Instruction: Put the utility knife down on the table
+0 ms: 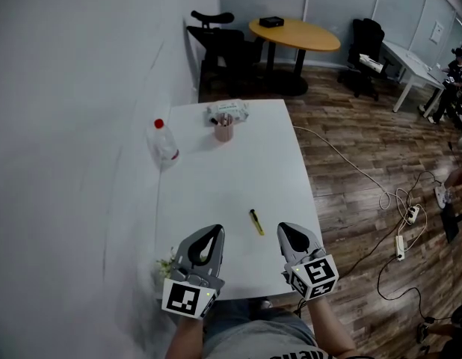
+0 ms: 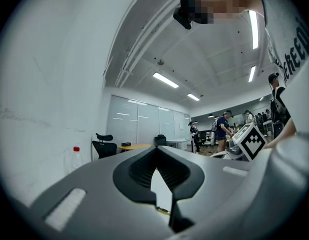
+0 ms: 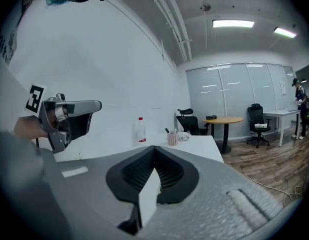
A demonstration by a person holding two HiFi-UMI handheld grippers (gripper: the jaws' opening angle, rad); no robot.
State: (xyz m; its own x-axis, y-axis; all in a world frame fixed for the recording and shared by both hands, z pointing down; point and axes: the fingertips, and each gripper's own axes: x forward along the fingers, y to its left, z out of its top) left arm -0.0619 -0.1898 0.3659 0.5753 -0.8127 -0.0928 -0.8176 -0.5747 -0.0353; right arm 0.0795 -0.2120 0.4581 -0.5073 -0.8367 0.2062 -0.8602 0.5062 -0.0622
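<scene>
The utility knife (image 1: pixel 256 221), slim, yellow and black, lies flat on the white table (image 1: pixel 231 170) near its front edge. It rests between my two grippers and touches neither. My left gripper (image 1: pixel 214 232) hovers to the knife's left, jaws shut and empty. My right gripper (image 1: pixel 285 229) is just right of the knife, also shut with nothing in it. In the left gripper view, the left gripper (image 2: pixel 156 150) shows closed tips, and a yellow sliver of the knife (image 2: pixel 162 210) peeks through below. The right gripper (image 3: pixel 154 149) looks closed in its own view too.
A clear bottle with a red cap (image 1: pixel 164 142) stands at the table's left edge by the wall. A pink cup of pens (image 1: pixel 223 131) and a wrapped packet (image 1: pixel 228 111) sit at the far end. Cables and a power strip (image 1: pixel 400 247) lie on the wooden floor to the right.
</scene>
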